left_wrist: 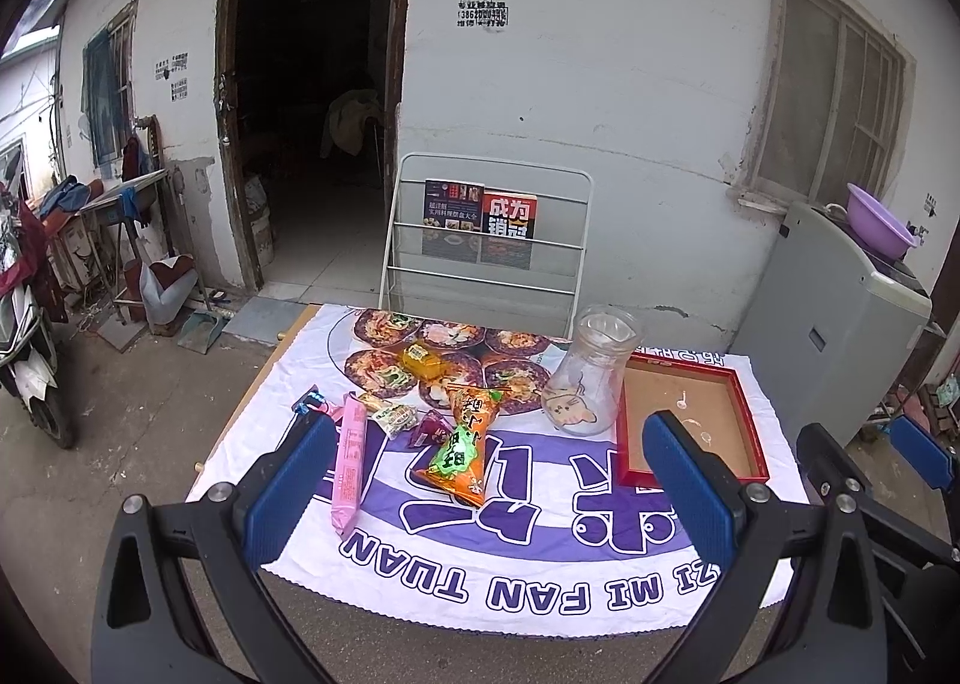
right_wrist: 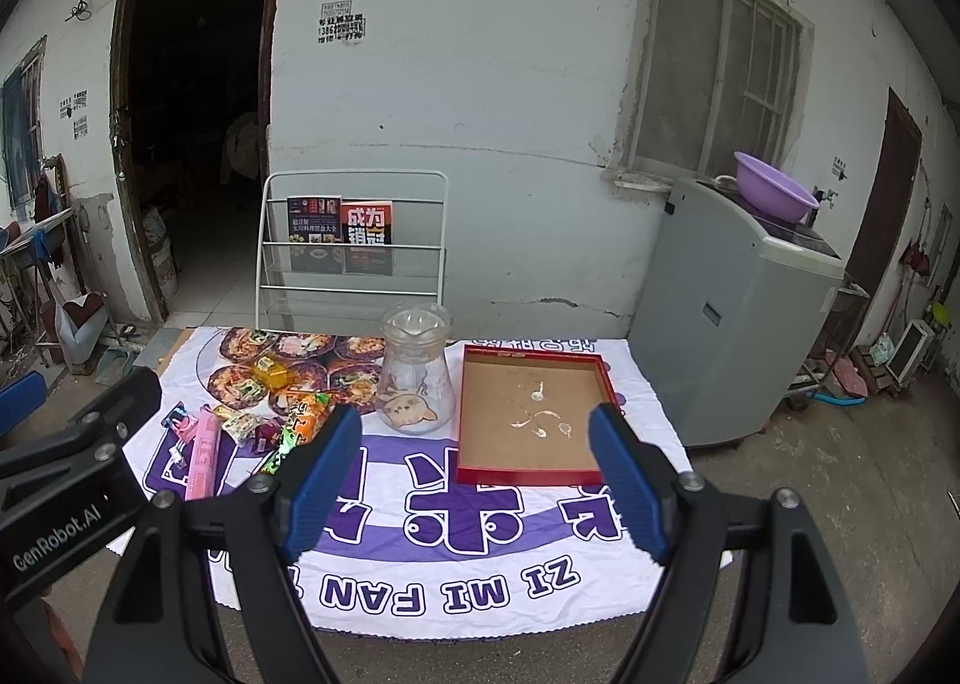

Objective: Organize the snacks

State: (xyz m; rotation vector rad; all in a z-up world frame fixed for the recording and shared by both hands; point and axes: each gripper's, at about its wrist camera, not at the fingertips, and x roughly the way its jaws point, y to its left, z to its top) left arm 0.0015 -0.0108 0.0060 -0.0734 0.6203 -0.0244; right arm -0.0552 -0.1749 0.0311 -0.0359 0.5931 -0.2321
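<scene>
Several snack packets lie on the left half of the clothed table: a long pink packet (left_wrist: 349,462) (right_wrist: 201,459), an orange and green triangular bag (left_wrist: 465,447) (right_wrist: 300,423), a yellow packet (left_wrist: 423,363) (right_wrist: 270,372), and small wrapped sweets (left_wrist: 393,417). To their right a red tray (left_wrist: 690,423) (right_wrist: 531,414) with a brown floor holds nothing. My left gripper (left_wrist: 489,489) hovers open above the table's near edge, in front of the snacks. My right gripper (right_wrist: 474,483) hangs open in front of the tray, nothing between its fingers.
A clear glass jar with a cat picture (left_wrist: 591,372) (right_wrist: 417,369) stands between snacks and tray. Behind the table a white wire rack (left_wrist: 486,240) holds two books. A grey washing machine (right_wrist: 738,312) with a purple basin sits at right; a scooter (left_wrist: 24,336) at left.
</scene>
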